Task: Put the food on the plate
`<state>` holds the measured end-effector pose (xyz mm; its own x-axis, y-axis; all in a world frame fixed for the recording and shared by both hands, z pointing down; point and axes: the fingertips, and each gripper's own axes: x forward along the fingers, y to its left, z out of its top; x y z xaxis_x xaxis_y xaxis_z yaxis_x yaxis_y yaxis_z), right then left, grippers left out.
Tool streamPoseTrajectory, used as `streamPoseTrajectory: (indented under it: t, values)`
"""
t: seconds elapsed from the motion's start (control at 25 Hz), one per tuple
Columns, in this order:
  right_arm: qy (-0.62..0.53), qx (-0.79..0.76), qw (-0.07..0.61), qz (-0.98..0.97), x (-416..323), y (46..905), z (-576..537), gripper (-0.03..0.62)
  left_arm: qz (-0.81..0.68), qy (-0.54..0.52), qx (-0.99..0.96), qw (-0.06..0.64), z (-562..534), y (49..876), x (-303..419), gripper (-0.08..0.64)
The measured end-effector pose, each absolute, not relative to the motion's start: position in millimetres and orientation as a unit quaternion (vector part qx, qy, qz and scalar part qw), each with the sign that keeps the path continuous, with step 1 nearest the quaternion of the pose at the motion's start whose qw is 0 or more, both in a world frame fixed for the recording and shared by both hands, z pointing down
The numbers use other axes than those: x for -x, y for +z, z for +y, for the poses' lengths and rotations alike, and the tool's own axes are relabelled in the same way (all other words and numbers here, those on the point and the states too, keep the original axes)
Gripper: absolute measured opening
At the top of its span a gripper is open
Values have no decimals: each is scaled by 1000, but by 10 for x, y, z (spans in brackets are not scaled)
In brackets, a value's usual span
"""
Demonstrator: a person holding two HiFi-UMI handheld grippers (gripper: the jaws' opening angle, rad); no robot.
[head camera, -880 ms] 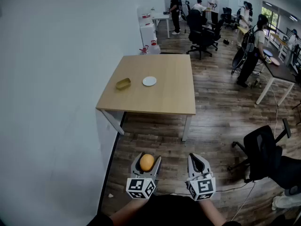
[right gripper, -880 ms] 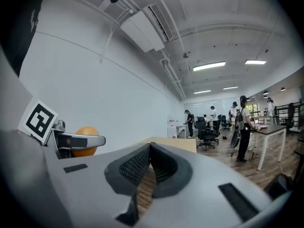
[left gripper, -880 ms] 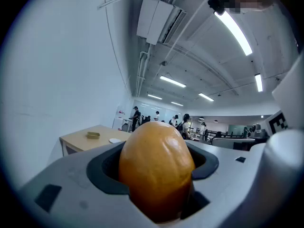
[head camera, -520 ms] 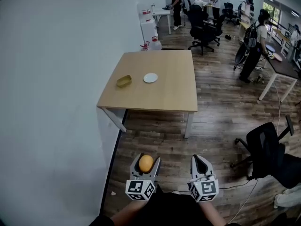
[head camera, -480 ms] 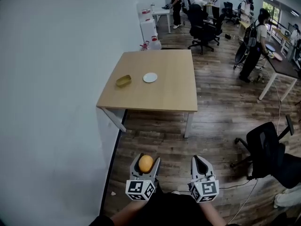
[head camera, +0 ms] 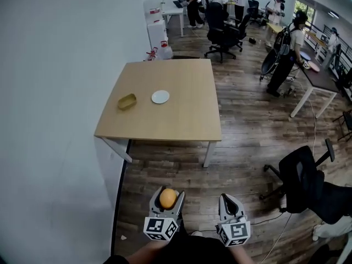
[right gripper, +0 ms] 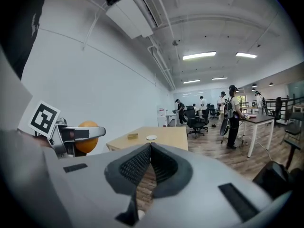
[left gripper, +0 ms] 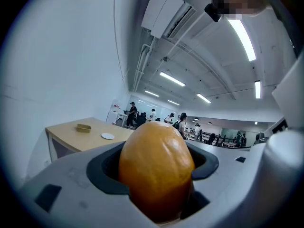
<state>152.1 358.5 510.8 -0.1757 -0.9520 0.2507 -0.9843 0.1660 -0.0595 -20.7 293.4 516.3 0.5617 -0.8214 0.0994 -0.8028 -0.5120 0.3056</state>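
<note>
The light wooden worktop point(head camera: 181, 109) lies nearer now. Held near level, the left gripper point(head camera: 166, 194) has its jaws clamped on a round orange fruit point(left gripper: 156, 170); the right gripper point(head camera: 229, 202) has its jaws together, empty.

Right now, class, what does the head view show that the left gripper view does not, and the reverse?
Only the head view: the wooden floor in front of the table and the nearby black chair. Only the left gripper view: the ceiling lights and the air-conditioning unit. Both: the orange food clamped in the left gripper, the table, the white plate and the yellow dish.
</note>
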Motion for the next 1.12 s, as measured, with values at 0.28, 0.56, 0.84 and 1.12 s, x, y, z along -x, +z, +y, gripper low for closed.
streamPoseTrajectory:
  t: [0.28,0.56,0.84,1.12]
  values:
    - [87,-666,88,-736,-1593,4963,2442,60,-458,-12,-873,166,1984,5262,307,320]
    - [86,-659,101,-740,-1450,4875,1391,60,-471,-3,-869,151,1127,5175,593,319]
    - [87,-653,110,-744,-1168,4873,765,60,-470,-15,-873,127,523,5007,798,319]
    - [75,-624,135,-766,-745,4844,181,60,-461,-17,-872,165,32,5168,1018,321]
